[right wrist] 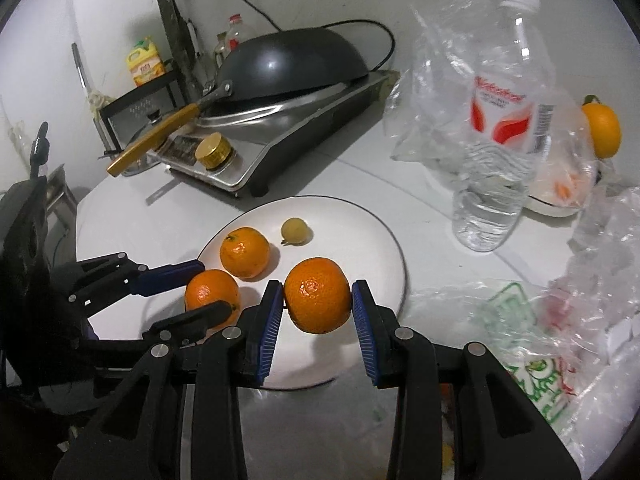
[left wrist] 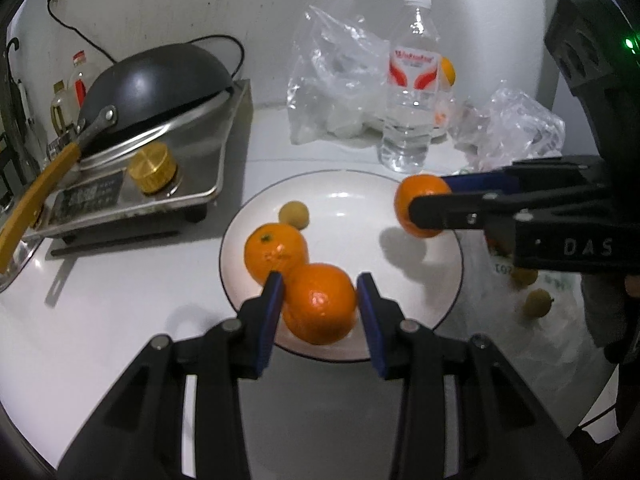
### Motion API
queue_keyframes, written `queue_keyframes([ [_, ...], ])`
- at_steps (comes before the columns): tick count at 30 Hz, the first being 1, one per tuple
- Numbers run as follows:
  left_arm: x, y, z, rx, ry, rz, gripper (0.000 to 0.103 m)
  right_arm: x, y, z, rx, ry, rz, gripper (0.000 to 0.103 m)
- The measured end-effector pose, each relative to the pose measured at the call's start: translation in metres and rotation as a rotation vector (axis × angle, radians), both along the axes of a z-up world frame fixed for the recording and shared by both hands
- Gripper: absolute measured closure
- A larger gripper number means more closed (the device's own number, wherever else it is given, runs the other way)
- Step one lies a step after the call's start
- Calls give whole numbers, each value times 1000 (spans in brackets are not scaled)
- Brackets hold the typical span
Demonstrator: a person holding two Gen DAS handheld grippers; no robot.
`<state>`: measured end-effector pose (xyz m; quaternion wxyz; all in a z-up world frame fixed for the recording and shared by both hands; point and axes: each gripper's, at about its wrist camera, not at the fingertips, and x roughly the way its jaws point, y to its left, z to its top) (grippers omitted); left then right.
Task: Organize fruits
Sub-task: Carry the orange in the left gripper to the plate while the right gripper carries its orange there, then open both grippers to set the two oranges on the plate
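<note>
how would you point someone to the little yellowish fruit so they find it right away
Start at the white plate in front of the gas stove with the upturned wok. The small yellow-green fruit lies on the plate's stove side, just beside an orange. It is the only pale, much smaller fruit on the plate; the rest are orange.

A: Left gripper (left wrist: 320, 284) up close: matte black linkage arms, silver round pivot pins, blue ribbed pads on both fingers.

B: Same build on the right gripper (right wrist: 318, 294) (white "DAS" lettering on its black body, and a green light glowing on the housing).
</note>
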<state>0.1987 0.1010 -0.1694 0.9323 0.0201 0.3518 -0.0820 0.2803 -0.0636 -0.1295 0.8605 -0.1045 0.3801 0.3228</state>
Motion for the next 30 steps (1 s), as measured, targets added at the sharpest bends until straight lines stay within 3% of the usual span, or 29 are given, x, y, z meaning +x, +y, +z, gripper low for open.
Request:
queue_keyframes([
  [12, 7, 10, -4, -45, 18, -12, 63, 0, 23, -22, -28, 68, 37, 65],
  [30, -21, 18, 12, -27, -27, -6, 62, -17, 28, -26, -56, 106, 34, 65],
])
